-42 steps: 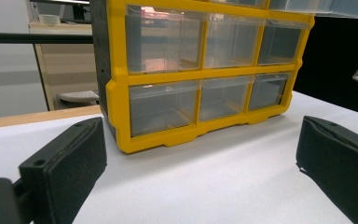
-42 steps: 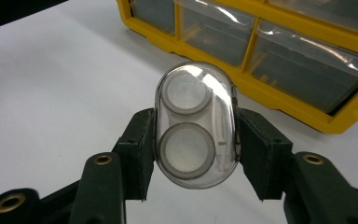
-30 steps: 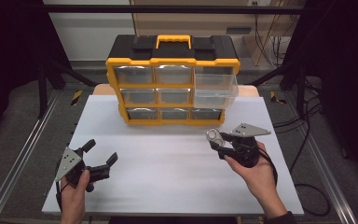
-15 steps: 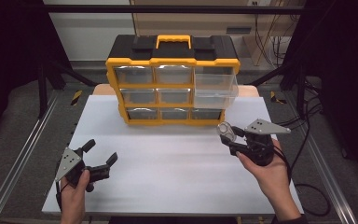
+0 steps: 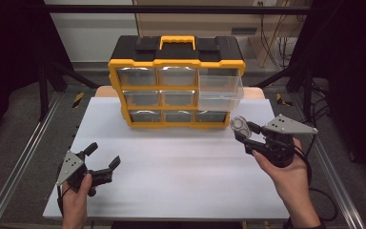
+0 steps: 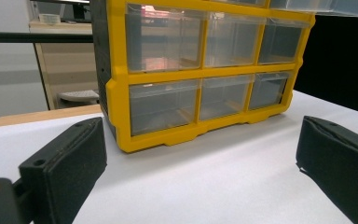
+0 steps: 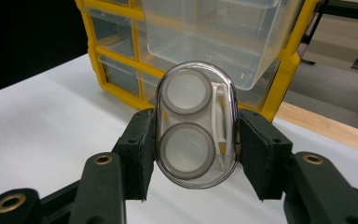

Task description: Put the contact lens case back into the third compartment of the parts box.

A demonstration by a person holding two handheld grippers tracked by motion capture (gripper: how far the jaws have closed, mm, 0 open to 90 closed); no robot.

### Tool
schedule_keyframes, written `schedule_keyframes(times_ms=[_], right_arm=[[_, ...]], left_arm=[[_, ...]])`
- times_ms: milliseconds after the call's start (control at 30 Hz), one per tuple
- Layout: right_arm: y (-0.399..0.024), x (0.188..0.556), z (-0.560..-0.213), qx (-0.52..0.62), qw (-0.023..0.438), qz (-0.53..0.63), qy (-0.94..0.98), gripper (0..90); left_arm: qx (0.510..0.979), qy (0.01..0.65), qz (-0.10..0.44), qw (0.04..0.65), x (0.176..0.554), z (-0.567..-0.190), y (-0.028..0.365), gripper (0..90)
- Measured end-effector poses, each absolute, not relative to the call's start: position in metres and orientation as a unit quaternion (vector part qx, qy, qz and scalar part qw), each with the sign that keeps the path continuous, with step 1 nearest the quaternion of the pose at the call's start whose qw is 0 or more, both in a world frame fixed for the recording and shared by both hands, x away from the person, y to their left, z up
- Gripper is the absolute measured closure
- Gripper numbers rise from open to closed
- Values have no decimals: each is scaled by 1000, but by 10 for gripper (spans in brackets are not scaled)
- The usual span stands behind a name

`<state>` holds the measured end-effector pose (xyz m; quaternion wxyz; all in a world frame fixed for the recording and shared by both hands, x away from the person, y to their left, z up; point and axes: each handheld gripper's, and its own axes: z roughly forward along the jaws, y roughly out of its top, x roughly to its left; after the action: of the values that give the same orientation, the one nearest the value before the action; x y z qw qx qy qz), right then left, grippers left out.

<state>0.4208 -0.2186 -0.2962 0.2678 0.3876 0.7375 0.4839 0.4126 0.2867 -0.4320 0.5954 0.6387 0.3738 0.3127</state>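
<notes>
Sitting clamped between the right gripper's (image 7: 196, 140) jaws: a clear oval case (image 7: 196, 125).

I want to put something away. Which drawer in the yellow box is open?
The top right drawer of the box. It sticks out toward the table, while the others sit flush in their slots.

The organizer (image 5: 176, 81) has a glossy yellow plastic frame, a matt black top and clear plastic drawers (image 5: 220, 88). The oval case (image 7: 196, 124) is clear, shiny plastic with grey rings inside. The table (image 5: 171, 162) is smooth, matt white. The gripper pads (image 6: 70, 161) look black and finely grained.
</notes>
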Motion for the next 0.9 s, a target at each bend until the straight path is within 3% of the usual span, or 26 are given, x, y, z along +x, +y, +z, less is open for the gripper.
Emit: schedule_keyframes(times_ms=[900], right_arm=[[-215,418,-238,375,292,525,706,490]], left_arm=[[640,374,313,593,413,-432,287,14]])
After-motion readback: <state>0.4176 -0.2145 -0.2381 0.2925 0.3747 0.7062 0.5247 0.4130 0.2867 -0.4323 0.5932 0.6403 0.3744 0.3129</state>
